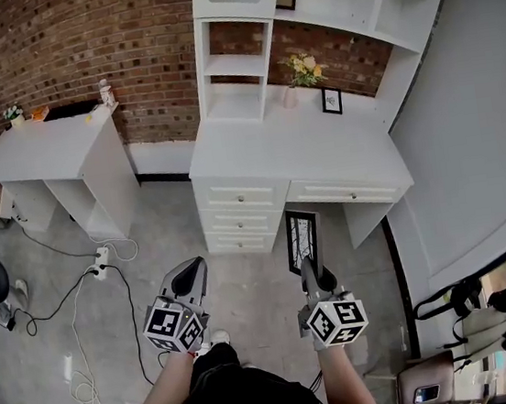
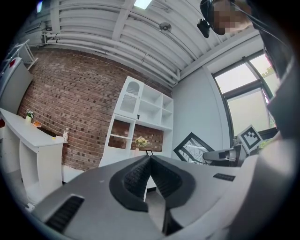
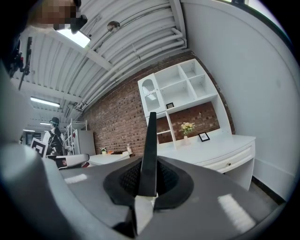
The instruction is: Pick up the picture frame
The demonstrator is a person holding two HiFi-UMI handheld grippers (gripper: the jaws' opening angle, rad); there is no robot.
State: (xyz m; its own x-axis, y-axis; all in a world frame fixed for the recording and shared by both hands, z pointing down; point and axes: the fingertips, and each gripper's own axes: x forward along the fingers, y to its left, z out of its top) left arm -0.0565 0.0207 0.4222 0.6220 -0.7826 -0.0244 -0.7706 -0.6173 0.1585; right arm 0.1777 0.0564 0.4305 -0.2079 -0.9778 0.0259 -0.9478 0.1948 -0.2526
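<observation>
The right claw point(image 1: 309, 274) is clamped on the thin black rectangular picture frame point(image 3: 150, 150), which juts edge-on from between its jaws. The left claw point(image 2: 150, 160), alongside, has its jaws together on nothing.

Left hand-held gripper point(image 1: 191, 269) and right hand-held gripper point(image 1: 307, 265): each has a light grey moulded plastic shell narrowing into two jaws. The jaws are lined with black ribbed pads point(image 2: 136, 178) set in a dark rounded surround, and the left gripper view shows a dark slotted grille point(image 2: 65, 213) on the shell. Behind each shell sits a white cube with black square markers on several faces, the left marker cube point(image 1: 173, 325) and the right marker cube point(image 1: 336, 320). The person wears dark clothing point(image 1: 233, 402), black or near black, with no pattern legible.
</observation>
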